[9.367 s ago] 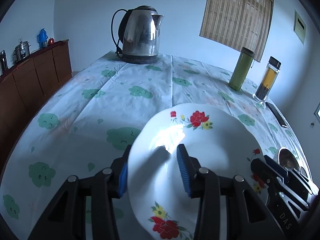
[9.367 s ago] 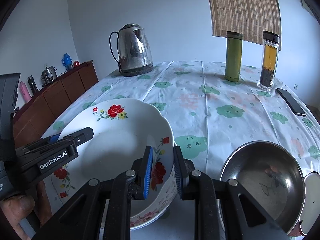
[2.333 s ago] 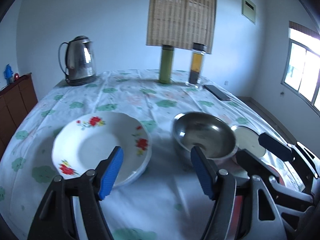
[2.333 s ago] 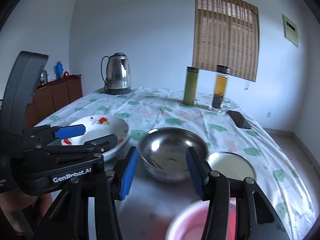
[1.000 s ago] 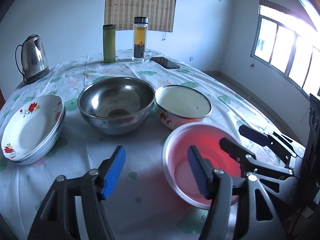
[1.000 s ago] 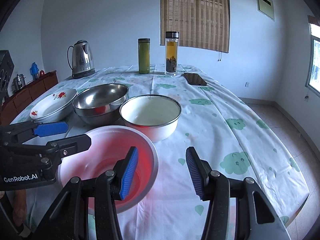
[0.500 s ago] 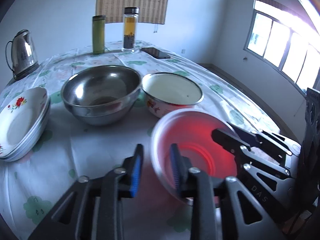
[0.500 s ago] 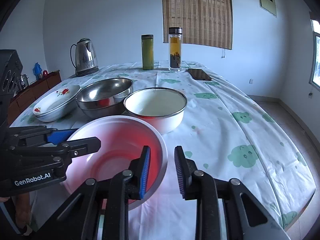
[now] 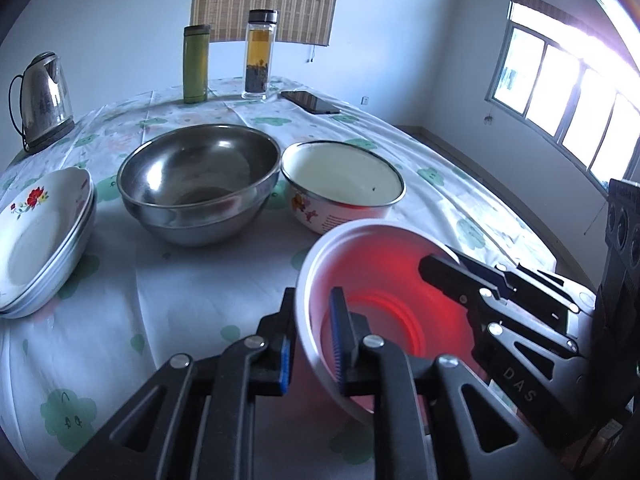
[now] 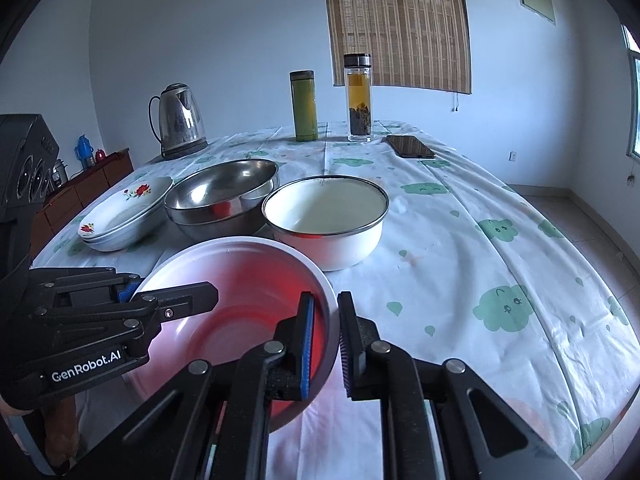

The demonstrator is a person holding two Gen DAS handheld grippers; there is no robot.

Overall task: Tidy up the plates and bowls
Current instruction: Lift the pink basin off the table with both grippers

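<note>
Counting first: three bowls, one stack of plates, two bottles, one kettle, one phone. Pink bowl [image 9: 384, 280] nearest the cameras, at the near edge of the table [image 10: 460, 240]; enamel bowl [image 9: 344, 188] just beyond it; steel bowl [image 9: 200, 180] to the left of the enamel one, rims close together (touching or not, cannot tell). Floral plates [image 9: 36, 232] stacked left of the steel bowl; at least two rims show in the stack, exact count unclear.

Left gripper [image 9: 310, 340] is clamped on the pink bowl's left rim, one blue pad inside the wall and one outside. Right gripper [image 10: 324, 340] is clamped on the opposite rim the same way, wall pinched between its pads. The bowl sits tilted between them in the left wrist view; whether its base is off the cloth cannot be told.

Contents: pink bowl empty, red glow at its bottom. Enamel bowl empty, white inside, one small dark speck near the rim. Steel bowl empty (only reflections). Top plate bare. Glass bottle [image 10: 359, 98] holds amber liquid with dark leaves settled at the bottom; green bottle [image 10: 305, 106] is opaque, capped.

Far end of table: kettle [image 10: 180, 120] at the left corner, both bottles upright side by side, phone [image 10: 410, 147] flat to their right. Open cloth runs along the whole right side, past the enamel bowl to the table edge.
</note>
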